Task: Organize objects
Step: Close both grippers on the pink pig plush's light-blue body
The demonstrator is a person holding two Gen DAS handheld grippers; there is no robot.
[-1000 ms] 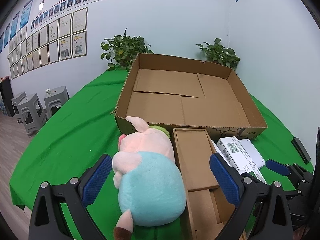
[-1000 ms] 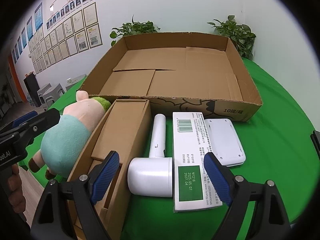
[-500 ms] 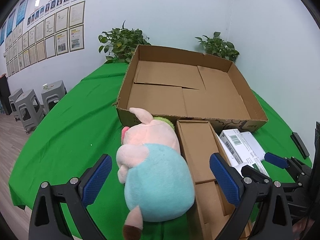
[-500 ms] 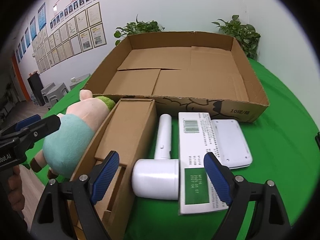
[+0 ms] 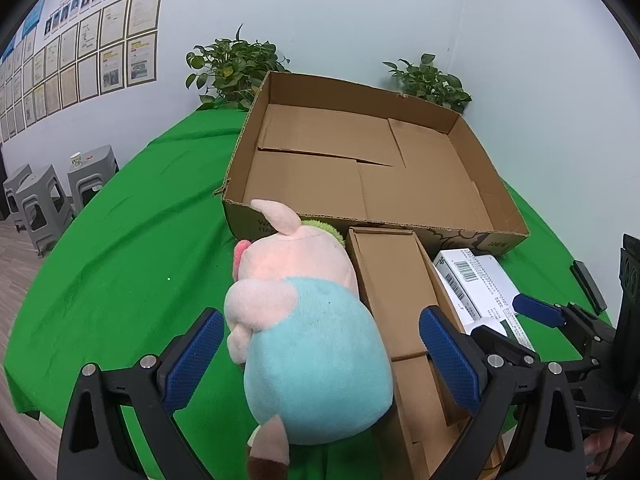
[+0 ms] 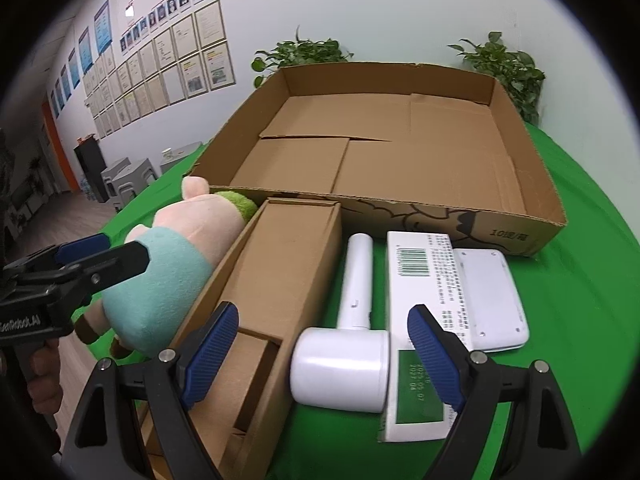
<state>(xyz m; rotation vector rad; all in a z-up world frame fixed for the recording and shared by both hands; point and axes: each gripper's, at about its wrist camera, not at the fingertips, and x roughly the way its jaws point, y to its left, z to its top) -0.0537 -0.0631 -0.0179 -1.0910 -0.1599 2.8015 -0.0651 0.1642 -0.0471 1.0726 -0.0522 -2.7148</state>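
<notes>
A plush pig (image 5: pixel 308 320) in a light-blue shirt lies on the green cloth (image 5: pixel 120 248), against a long brown carton (image 5: pixel 400 300). My left gripper (image 5: pixel 320 356) is open, its blue pads either side of the pig without pressing it. In the right wrist view the carton (image 6: pixel 276 288) lies left of a white hair dryer (image 6: pixel 348 344), a white box with a barcode (image 6: pixel 420 312) and a flat white device (image 6: pixel 492 300). My right gripper (image 6: pixel 324 356) is open over the dryer's head. A big, shallow, empty cardboard box (image 6: pixel 400 136) stands behind them.
Two potted plants (image 5: pixel 236 68) stand against the wall behind the big box (image 5: pixel 360 160). Grey stools (image 5: pixel 44 200) stand off the table's left edge. A person's hand (image 6: pixel 40 376) holds the left gripper's handle (image 6: pixel 72 276).
Both views have tilted down and drawn a little closer to the objects. The pig and the dryer sit deeper between the pads. No object has moved.
</notes>
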